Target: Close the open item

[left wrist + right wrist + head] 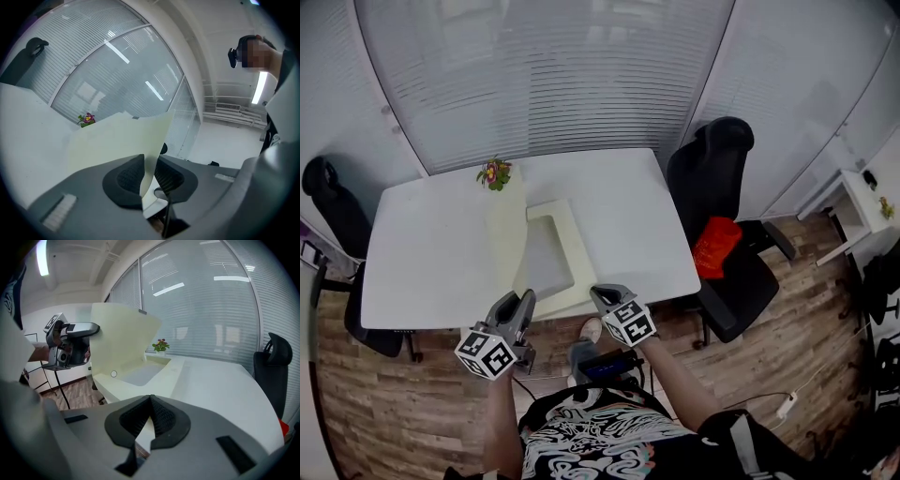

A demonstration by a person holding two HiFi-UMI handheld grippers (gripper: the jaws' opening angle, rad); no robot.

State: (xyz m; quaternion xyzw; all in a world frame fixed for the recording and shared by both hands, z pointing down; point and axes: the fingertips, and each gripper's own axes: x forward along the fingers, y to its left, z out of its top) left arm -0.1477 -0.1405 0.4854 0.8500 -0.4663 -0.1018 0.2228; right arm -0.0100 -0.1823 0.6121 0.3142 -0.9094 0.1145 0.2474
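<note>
Nearest the person: left gripper (149, 161), pointing level. Its jaws are clamped on the near bottom edge of the lid (506, 234), and the thin cream sheet passes straight between the pads. Right gripper (150, 399) is tilted down at the near front edge of the box base (578, 246). Its jaws are closed tip to tip with nothing seen between the pads.

Item: a flat cream box on the white desk (431, 253), at the near edge and roughly centred. It is open. The lid stands close to upright along the base's left side. The base tray lies flat to the right of the lid.

Key relation: the box's long axis and hinge line run away from the person, near to far. The lid's free edge is up, above and ahead of the left jaws, and the tray it has to cover lies to their right. The left hand is the nearer one and already has the lid.

Judgement: closing calls for swinging the lid rightward and down about the hinge. The right gripper looks placed to steady the base. Risk: the thin lid may flex or slip out of the pads.

Farther back: a small flower pot (494, 173) at the desk's far edge, just beyond the lid. Blinds are behind it, and a black chair (722, 178) stands to the right.
</note>
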